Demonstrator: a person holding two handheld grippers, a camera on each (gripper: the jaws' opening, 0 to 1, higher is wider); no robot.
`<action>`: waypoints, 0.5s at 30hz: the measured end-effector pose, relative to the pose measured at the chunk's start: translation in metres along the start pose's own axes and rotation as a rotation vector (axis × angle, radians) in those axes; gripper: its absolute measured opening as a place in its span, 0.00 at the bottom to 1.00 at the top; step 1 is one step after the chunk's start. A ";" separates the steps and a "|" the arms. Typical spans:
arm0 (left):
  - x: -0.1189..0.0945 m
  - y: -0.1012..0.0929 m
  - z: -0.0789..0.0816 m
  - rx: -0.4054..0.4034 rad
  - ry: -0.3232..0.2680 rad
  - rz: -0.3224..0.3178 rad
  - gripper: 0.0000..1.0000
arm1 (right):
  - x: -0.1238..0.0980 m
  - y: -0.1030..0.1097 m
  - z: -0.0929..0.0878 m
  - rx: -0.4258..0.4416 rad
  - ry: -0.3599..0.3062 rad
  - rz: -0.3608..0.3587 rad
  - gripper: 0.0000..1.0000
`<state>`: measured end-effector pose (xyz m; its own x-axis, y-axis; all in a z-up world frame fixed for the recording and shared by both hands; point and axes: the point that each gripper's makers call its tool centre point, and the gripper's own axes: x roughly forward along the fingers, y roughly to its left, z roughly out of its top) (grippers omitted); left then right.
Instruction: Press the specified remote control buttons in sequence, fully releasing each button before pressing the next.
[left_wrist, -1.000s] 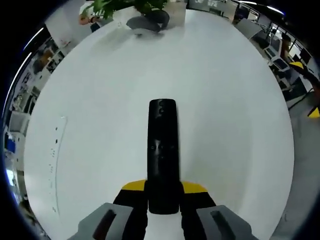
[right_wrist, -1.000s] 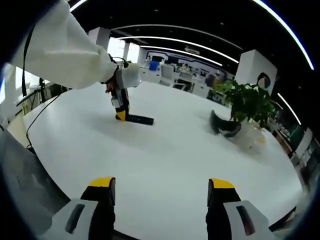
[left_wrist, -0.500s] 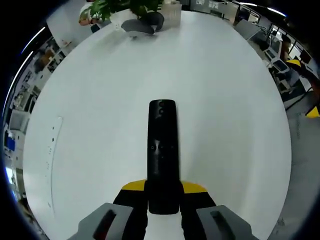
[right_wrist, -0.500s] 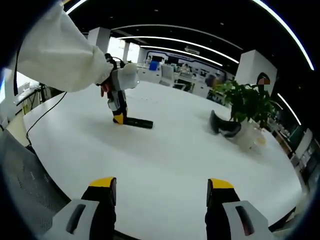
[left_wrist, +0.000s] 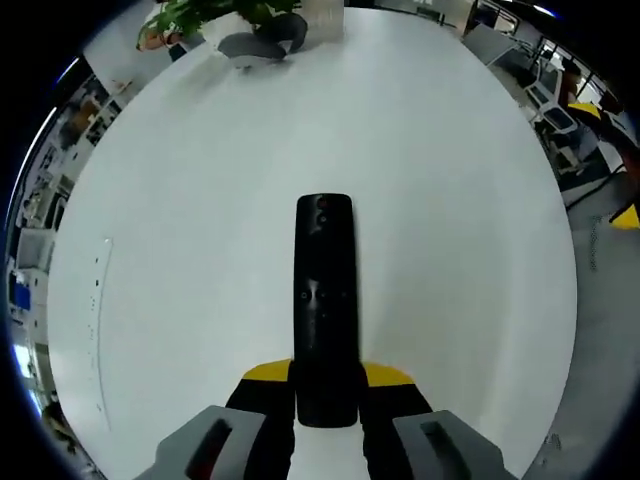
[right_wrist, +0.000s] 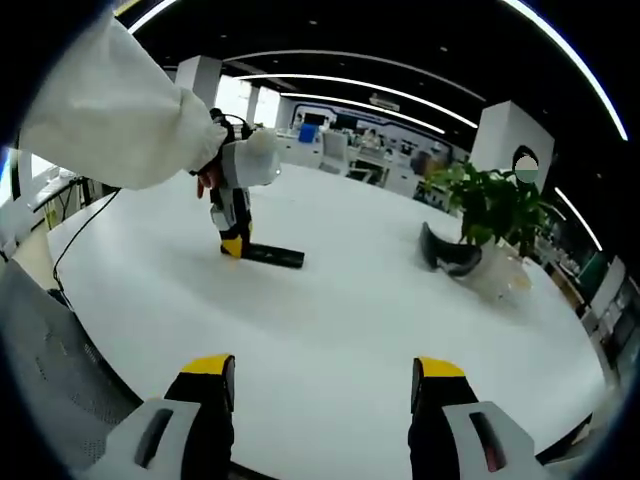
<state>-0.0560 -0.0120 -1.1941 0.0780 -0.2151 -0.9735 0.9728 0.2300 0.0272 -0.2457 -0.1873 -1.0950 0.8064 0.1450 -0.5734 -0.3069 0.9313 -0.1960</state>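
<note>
Left gripper (left_wrist: 326, 385) clamping the black remote (left_wrist: 324, 300) on the white table (left_wrist: 450, 200) — right gripper (right_wrist: 320, 385) hanging released, jaws wide apart.

Near end of the black remote (left_wrist: 324, 310) sitting hidden between the left claw (left_wrist: 327, 385) jaws, button markings blurring, too small to read

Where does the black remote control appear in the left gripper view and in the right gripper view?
Left gripper view: the remote control stands at centre, its near end between this gripper's jaws.
Right gripper view: it lies left of centre on the white table, the left gripper at its end.
Shared landmark: the potted plant.
</note>
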 end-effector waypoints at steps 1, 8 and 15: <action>0.000 -0.001 0.000 0.004 0.001 0.000 0.23 | 0.000 0.000 0.000 0.002 0.000 0.000 0.71; -0.001 -0.012 -0.002 0.003 -0.007 -0.003 0.23 | 0.001 0.002 -0.002 0.010 0.012 0.014 0.68; -0.003 -0.025 -0.003 -0.009 -0.017 -0.007 0.23 | 0.002 0.012 -0.004 0.018 0.030 0.072 0.63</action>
<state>-0.0807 -0.0141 -1.1930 0.0750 -0.2333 -0.9695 0.9714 0.2366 0.0182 -0.2498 -0.1766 -1.1016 0.7669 0.2022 -0.6090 -0.3544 0.9247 -0.1393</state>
